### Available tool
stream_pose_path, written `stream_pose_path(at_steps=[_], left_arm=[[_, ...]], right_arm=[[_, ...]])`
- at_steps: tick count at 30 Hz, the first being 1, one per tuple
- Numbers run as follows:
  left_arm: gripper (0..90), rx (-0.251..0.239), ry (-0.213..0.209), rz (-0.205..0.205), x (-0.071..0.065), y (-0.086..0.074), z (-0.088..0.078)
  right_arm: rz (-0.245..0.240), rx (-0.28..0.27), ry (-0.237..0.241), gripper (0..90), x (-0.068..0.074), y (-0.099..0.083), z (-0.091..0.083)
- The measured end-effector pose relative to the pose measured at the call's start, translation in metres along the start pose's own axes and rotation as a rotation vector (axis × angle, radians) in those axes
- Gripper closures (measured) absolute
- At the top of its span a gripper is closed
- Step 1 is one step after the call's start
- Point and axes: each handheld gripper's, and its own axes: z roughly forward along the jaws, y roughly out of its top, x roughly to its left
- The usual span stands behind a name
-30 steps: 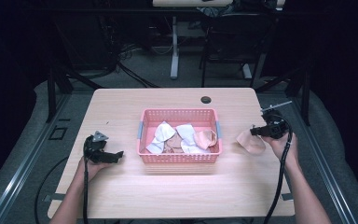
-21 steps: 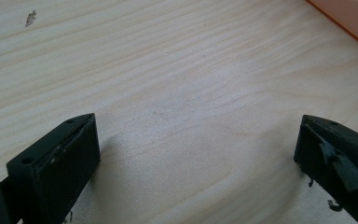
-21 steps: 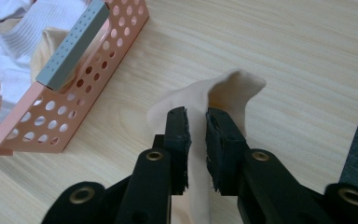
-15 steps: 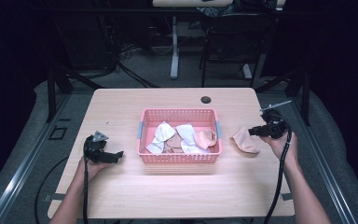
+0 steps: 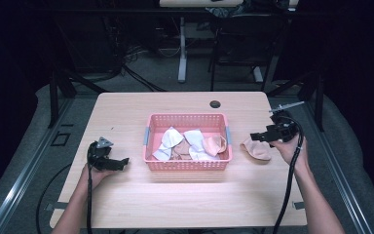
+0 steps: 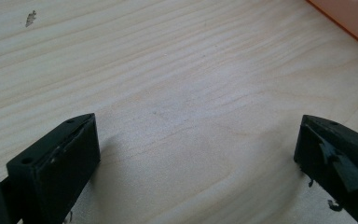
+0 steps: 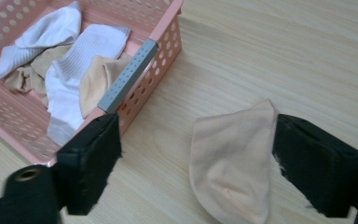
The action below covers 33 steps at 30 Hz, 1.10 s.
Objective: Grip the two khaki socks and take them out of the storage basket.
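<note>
A limp peach sock (image 7: 230, 163) lies on the wood-grain bench (image 5: 185, 195) beside the perforated pink basket (image 5: 189, 163), between the right tool's (image 5: 254, 137) wide-open jaws; the left tool (image 5: 122, 161) gapes empty

Bare forearms, no sleeves; black left gripper (image 5: 108, 158) topped by a grey three-cornered plate; black right gripper (image 5: 272, 134); both have blocky jaws, trailing black cables

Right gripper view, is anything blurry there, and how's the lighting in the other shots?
Right gripper view: near jaws soft, peach sock and pink basket sharp. Left gripper view: jaws cast soft shadows on the table. High view: table bright, surroundings dark.
</note>
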Motion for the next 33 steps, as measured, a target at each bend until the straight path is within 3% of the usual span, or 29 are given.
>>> stream_pose_path(at_steps=[5, 11, 19, 27, 33], left_arm=[[0.0, 0.001, 0.000, 0.000, 0.000, 0.000, 0.000], [0.0, 0.000, 0.000, 0.000, 0.000, 0.000, 0.000], [0.0, 0.000, 0.000, 0.000, 0.000, 0.000, 0.000], [0.0, 0.000, 0.000, 0.001, 0.000, 0.000, 0.000], [0.0, 0.000, 0.000, 0.001, 0.000, 0.000, 0.000]], right_arm=[[0.012, -0.052, -0.003, 0.5, 0.004, 0.002, -0.002], [-0.001, -0.100, -0.002, 0.0, 0.011, 0.006, -0.007], [-0.047, -0.085, 0.022, 0.0, 0.028, 0.016, -0.007], [-0.119, -0.105, 0.049, 0.0, 0.057, 0.034, -0.007], [-0.160, -0.066, 0.074, 0.0, 0.081, 0.053, 0.009]])
